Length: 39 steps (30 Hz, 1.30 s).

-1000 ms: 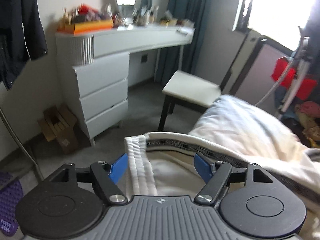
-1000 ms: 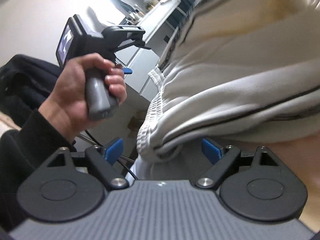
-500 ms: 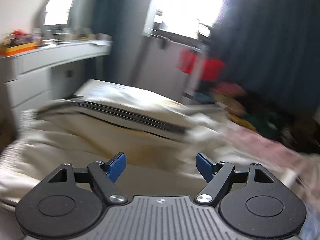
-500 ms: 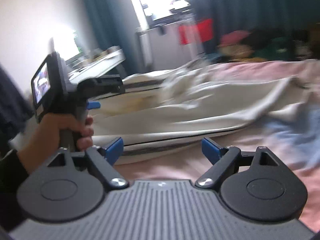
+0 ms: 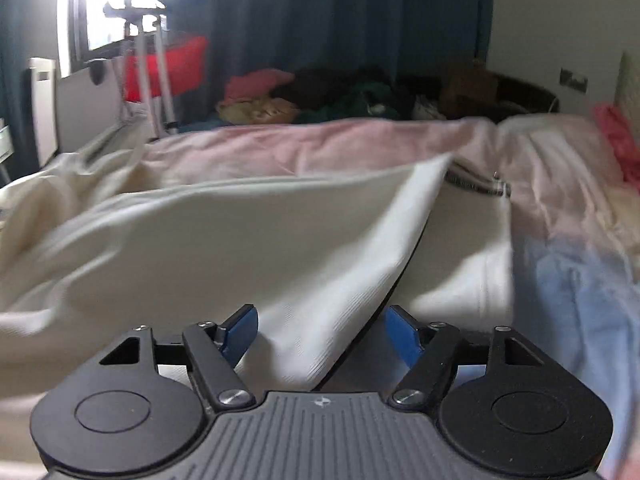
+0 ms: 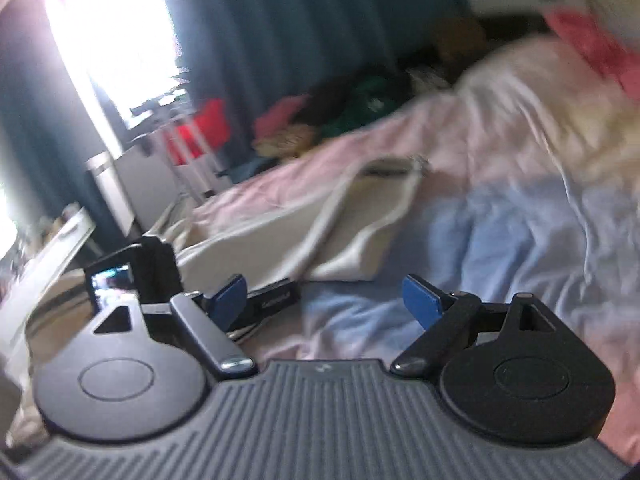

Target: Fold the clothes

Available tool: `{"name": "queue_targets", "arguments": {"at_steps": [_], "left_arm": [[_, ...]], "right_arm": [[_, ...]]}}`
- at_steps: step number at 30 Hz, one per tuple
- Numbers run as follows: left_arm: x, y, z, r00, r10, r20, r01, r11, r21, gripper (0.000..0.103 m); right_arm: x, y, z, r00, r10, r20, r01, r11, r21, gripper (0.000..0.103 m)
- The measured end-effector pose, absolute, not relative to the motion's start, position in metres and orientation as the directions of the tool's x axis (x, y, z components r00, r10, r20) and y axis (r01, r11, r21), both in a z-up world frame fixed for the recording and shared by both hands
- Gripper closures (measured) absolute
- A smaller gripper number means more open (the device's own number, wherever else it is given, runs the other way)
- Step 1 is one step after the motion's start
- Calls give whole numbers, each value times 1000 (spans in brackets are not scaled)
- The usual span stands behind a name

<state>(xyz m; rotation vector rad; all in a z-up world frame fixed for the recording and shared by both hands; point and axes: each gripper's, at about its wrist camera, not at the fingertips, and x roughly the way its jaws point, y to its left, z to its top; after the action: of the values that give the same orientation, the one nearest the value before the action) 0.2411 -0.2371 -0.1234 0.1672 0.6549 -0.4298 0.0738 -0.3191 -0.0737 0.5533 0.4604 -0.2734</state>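
Note:
A cream garment with a thin dark stripe point(image 5: 248, 240) lies spread on the bed, and its near edge runs between my left gripper's point(image 5: 322, 334) open blue fingers. The jaws stand wide and grip nothing. In the right wrist view the same garment point(image 6: 320, 236) lies ahead and to the left on the bed. My right gripper point(image 6: 324, 300) is open and empty over the pink and blue sheet. The other hand-held gripper point(image 6: 160, 276) shows at the left, close to the garment's near end.
The bed is covered with a pink and light blue sheet point(image 5: 580, 280). A pile of coloured clothes point(image 5: 320, 96) lies beyond the far edge. A white drying rack with a red item point(image 5: 160, 68) stands by the bright window. Dark teal curtains hang behind.
Both views have swung from the dresser side to face across the bed. The cream garment, hanging near the grippers a second ago, now lies spread on the bed. Both grippers stayed open.

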Motion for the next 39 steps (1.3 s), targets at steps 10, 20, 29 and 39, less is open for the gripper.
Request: {"name": "queue_targets", "arguments": {"at_steps": [10,20,29,39], "left_arm": [[267,-285,-113,725,-407,-556,536,840,85,96],[143,-191,-38,692,-494,-526,599,800,37,97],[40,-102,-51,659,-509,-553,570,818,-74,96],[37,-23,-50,680,-551,-484,442,835,-329,96]], "right_arm": [[99,-358,-108,835,-175,-521,473,711,519,17],[83,-329,-82,895,-269,-357,411,809,421,17],[51,-339,-110,894,241,-377,229,477,849,15],[31,-291,-160,812,434,-390,311,244,919,15]]}}
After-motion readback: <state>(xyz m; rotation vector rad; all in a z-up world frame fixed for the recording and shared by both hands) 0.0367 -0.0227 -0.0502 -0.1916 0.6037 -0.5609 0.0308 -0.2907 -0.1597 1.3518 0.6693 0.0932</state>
